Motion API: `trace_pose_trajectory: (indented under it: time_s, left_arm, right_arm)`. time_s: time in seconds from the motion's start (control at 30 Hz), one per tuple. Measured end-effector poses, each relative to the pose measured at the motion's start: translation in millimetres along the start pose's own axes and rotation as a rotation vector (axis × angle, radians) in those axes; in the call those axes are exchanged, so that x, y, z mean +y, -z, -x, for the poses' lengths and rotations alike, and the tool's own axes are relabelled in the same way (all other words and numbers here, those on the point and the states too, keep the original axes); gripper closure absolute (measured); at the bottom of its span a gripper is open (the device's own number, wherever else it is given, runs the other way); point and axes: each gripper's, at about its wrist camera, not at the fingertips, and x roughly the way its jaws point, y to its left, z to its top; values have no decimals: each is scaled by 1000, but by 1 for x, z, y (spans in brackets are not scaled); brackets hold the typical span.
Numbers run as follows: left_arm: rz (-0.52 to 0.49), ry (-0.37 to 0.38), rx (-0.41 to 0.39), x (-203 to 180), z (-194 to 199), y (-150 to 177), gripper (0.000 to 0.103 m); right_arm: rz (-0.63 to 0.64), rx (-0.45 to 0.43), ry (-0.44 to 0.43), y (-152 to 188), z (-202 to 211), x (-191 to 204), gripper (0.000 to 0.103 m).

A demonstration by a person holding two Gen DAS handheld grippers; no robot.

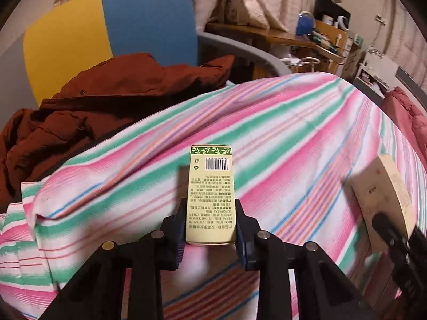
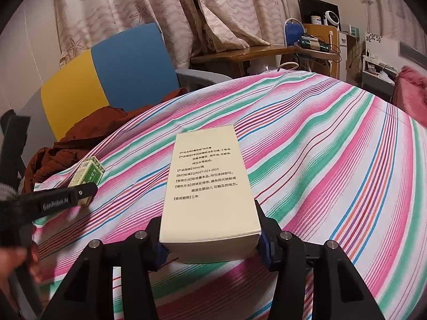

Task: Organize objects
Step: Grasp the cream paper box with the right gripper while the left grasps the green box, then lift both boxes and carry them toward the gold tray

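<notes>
A small pale-green box (image 1: 210, 176) with a leaf band and a barcode lies on the striped tablecloth (image 1: 293, 133). My left gripper (image 1: 210, 204) is shut on its near end, a pad pressed to each long side. In the right wrist view the same green box (image 2: 89, 172) lies at the left, with the left gripper (image 2: 85, 194) over it. A larger cream box (image 2: 208, 176) with printed text sits between the jaws of my right gripper (image 2: 210, 226), which is shut on its near end. The left wrist view shows that cream box (image 1: 379, 186) at the right edge, held by the right gripper (image 1: 387, 229).
A yellow and blue chair (image 1: 106, 26) stands behind the table, with a brown jacket (image 1: 80, 106) heaped on it. A wooden desk (image 1: 267, 34) with clutter lines the back wall. Pink fabric (image 1: 408, 117) lies at the far right. A hand (image 2: 16, 261) shows at the lower left.
</notes>
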Motion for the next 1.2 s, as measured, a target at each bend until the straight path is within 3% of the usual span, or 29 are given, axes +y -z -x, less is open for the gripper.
trace_pose_trajectory:
  time_s: [0.2, 0.33, 0.47, 0.7, 1.2]
  left_arm:
    - [17, 6, -58, 5, 12, 19, 73]
    - [29, -31, -111, 5, 23, 29, 73]
    - [-20, -79, -183, -7, 45, 43, 73]
    - [-82, -69, -251, -19, 79, 67, 73]
    - [-104, -25, -303, -23, 129, 119, 73]
  right_arm:
    - [7, -3, 5, 0, 0, 1, 50]
    - [19, -13, 13, 0, 2, 2, 50]
    - [45, -41, 19, 0, 7, 7, 50]
    - [103, -97, 29, -2, 18, 19, 50]
    - [274, -150, 49, 11, 41, 59, 50]
